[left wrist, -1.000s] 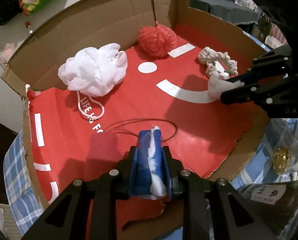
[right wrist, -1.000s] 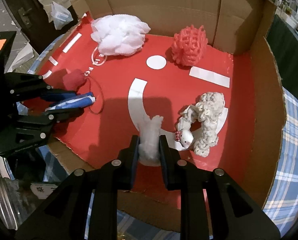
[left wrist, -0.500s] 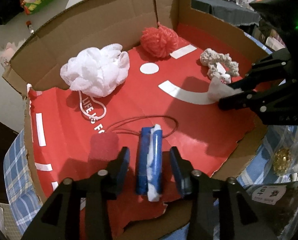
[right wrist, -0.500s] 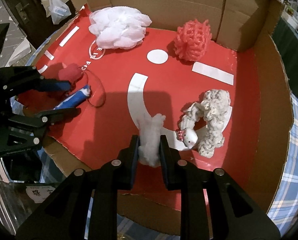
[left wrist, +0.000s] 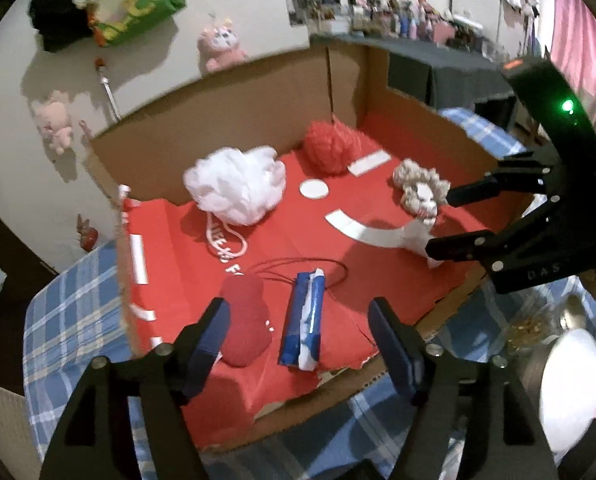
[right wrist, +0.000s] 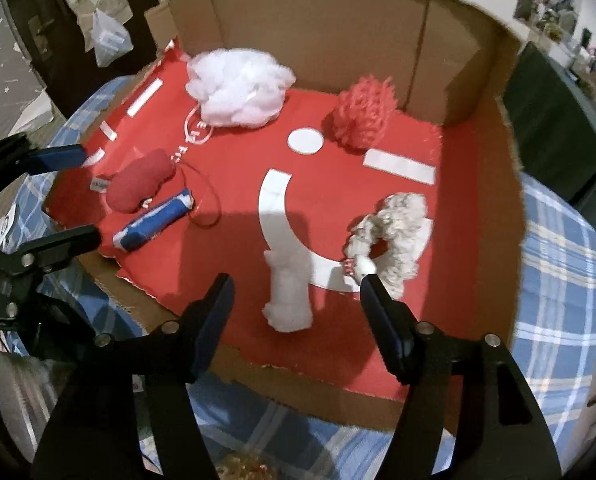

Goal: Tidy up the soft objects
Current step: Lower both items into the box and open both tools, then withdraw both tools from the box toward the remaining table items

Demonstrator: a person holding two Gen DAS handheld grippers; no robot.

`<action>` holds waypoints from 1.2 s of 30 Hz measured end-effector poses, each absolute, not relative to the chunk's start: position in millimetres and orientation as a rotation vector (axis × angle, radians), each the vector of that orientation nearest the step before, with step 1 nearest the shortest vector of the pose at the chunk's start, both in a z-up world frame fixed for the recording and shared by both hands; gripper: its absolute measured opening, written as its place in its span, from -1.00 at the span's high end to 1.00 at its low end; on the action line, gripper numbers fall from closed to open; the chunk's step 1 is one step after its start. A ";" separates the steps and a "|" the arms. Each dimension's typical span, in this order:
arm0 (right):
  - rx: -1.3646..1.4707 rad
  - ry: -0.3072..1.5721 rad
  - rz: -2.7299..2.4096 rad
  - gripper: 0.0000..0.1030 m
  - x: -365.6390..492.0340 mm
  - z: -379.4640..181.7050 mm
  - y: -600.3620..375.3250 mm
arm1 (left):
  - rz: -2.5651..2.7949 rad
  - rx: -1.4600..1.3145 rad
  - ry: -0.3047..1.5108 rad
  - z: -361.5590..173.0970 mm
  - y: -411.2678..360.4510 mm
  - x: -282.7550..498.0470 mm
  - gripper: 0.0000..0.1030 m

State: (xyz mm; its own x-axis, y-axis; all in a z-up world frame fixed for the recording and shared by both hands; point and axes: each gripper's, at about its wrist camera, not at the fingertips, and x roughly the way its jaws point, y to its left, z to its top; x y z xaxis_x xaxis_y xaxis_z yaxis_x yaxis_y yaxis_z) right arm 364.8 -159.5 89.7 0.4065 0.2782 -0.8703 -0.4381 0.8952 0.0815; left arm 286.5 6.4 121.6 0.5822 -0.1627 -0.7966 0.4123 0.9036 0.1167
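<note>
A cardboard box (left wrist: 233,104) with a red floor (right wrist: 233,272) holds the soft things. A blue and white roll (left wrist: 304,318) lies near the front edge beside a red pouch (left wrist: 243,322) with a cord. My left gripper (left wrist: 300,334) is open around the roll, not touching it. A white fluffy piece (right wrist: 289,292) stands at the front, next to a cream scrunchie (right wrist: 398,236). My right gripper (right wrist: 295,320) is open, jaws either side of the white piece. A white bath pouf (right wrist: 237,88) and a red pouf (right wrist: 364,116) sit at the back.
The box rests on a blue checked cloth (right wrist: 558,280). A metal lid (left wrist: 570,388) and a jar of golden beads (left wrist: 526,328) stand to the right of the box. Plush toys (left wrist: 221,46) hang on the wall behind.
Both grippers have opened and drawn back. The left let go of the blue and white roll; the right let go of the white fluffy piece. Both things now rest on the red floor.
</note>
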 end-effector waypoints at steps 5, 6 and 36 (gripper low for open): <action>-0.128 0.995 0.415 -0.26 338.1 119.2 -176.0 | -0.303 0.245 0.811 141.8 18.1 265.4 -0.66; -0.125 0.978 0.405 -0.28 333.0 124.9 -178.0 | -0.289 0.233 0.791 146.0 20.4 260.0 -0.67; -0.070 0.326 0.185 -0.91 47.6 180.2 -186.2 | -0.226 -0.048 0.355 175.2 33.1 36.8 -1.00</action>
